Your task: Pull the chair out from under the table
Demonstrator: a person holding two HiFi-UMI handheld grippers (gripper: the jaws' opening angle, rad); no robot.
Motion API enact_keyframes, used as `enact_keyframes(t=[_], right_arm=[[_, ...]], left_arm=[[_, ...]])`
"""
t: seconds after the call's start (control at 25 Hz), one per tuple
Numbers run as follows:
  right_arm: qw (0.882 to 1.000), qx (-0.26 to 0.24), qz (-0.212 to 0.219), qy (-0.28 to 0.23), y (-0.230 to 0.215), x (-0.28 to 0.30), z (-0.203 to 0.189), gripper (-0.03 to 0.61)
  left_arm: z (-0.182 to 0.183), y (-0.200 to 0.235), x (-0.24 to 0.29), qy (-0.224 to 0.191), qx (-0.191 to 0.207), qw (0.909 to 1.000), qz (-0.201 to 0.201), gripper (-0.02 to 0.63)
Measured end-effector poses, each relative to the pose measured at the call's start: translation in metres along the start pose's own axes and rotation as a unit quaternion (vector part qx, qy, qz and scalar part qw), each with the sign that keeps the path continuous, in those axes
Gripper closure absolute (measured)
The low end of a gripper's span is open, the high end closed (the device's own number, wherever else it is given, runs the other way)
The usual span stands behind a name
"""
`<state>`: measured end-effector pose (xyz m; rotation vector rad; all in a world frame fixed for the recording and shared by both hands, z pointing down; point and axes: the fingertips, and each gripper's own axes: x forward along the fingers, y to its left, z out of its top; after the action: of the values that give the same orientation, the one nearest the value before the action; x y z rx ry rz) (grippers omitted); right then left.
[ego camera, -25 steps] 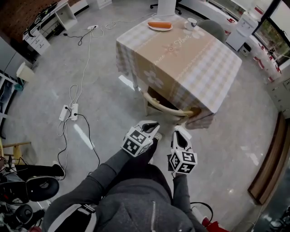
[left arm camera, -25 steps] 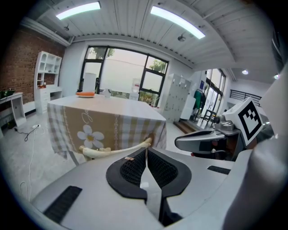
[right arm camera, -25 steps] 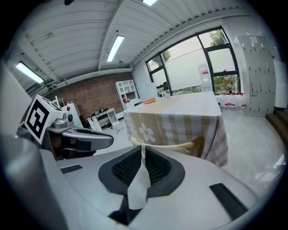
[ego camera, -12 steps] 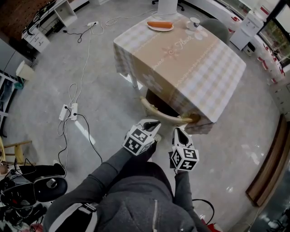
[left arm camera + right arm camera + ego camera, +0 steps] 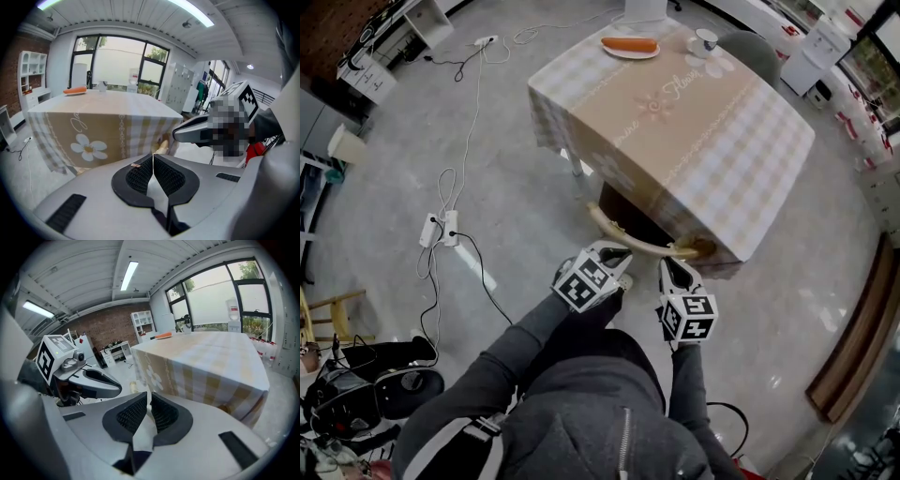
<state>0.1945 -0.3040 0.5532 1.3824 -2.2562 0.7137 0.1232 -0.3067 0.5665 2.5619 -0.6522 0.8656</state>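
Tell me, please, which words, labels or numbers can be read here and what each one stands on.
Tablecloth: cursive lettering near the flower print, too small and blurred to read.
Left gripper and right gripper: their cubes carry square markers only, no letters.
Nothing else is legible.

chair [image 5: 628, 239]: pale wood back rail, smooth, with a slight sheen
tablecloth [image 5: 675, 122]: woven cloth, matt, beige and white check with a printed flower pattern, hanging in soft folds
floor [image 5: 525, 187]: grey, hard and polished, glossy enough to mirror the ceiling lights
left gripper [image 5: 153, 157]: smooth light grey plastic shell, matt
right gripper [image 5: 148, 394]: the same smooth matt plastic shell
pads [image 5: 139, 176]: black and rubbery, finely ribbed and rough-looking
plate [image 5: 628, 56]: white, glossy, ceramic by the look of it
sleeve [image 5: 506, 366]: dark grey cloth, matt and soft
wall [image 5: 105, 329]: bare brick, rough
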Motion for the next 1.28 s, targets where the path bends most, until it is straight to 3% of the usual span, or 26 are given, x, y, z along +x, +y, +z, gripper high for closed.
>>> enact_keyframes(t=[0.16, 0.2, 0.24, 0.28, 0.32, 0.4, 0.64, 0.8, 0.88, 1.0, 1.08, 1.28], right_arm=[[0.999, -0.012, 0.031, 0.028, 0.002, 0.013, 0.001, 0.563], [0.999, -0.018, 0.034, 0.033, 0.001, 0.016, 0.001, 0.563], [0.998, -0.025, 0.039, 0.038, 0.000, 0.019, 0.002, 0.557], [0.997, -0.036, 0.046, 0.049, 0.001, 0.022, 0.001, 0.502], [0.995, -0.053, 0.057, 0.064, 0.002, 0.026, -0.001, 0.385], [0.987, -0.107, 0.076, 0.097, 0.006, 0.032, -0.006, 0.368], [0.942, -0.268, 0.117, 0.166, 0.006, 0.047, -0.014, 0.365], [0.901, -0.347, 0.156, 0.210, 0.007, 0.055, -0.027, 0.364], [0.885, -0.365, 0.172, 0.233, 0.006, 0.058, -0.035, 0.364], [0.875, -0.375, 0.177, 0.251, 0.000, 0.065, -0.045, 0.364], [0.867, -0.386, 0.176, 0.262, -0.004, 0.069, -0.051, 0.364], [0.828, -0.425, 0.188, 0.313, -0.012, 0.075, -0.075, 0.364]], left_arm=[[0.004, 0.007, 0.007, 0.007, 0.002, 0.9998, -0.016, 0.598], [0.004, 0.009, 0.009, 0.012, 0.004, 0.9997, -0.021, 0.564], [0.003, 0.011, 0.012, 0.020, 0.009, 0.9993, -0.028, 0.485], [0.001, 0.011, 0.014, 0.031, 0.019, 0.9986, -0.038, 0.408], [-0.001, 0.012, 0.016, 0.043, 0.034, 0.9973, -0.048, 0.377], [-0.005, 0.012, 0.020, 0.067, 0.070, 0.9932, -0.064, 0.360], [-0.009, 0.015, 0.031, 0.124, 0.154, 0.9733, -0.117, 0.321], [-0.018, 0.017, 0.041, 0.170, 0.197, 0.9541, -0.148, 0.321], [-0.027, 0.018, 0.045, 0.200, 0.230, 0.9388, -0.160, 0.321], [-0.038, 0.022, 0.051, 0.233, 0.273, 0.9189, -0.163, 0.320], [-0.042, 0.024, 0.056, 0.241, 0.288, 0.9123, -0.163, 0.316], [-0.055, 0.027, 0.067, 0.262, 0.297, 0.9010, -0.177, 0.316]])
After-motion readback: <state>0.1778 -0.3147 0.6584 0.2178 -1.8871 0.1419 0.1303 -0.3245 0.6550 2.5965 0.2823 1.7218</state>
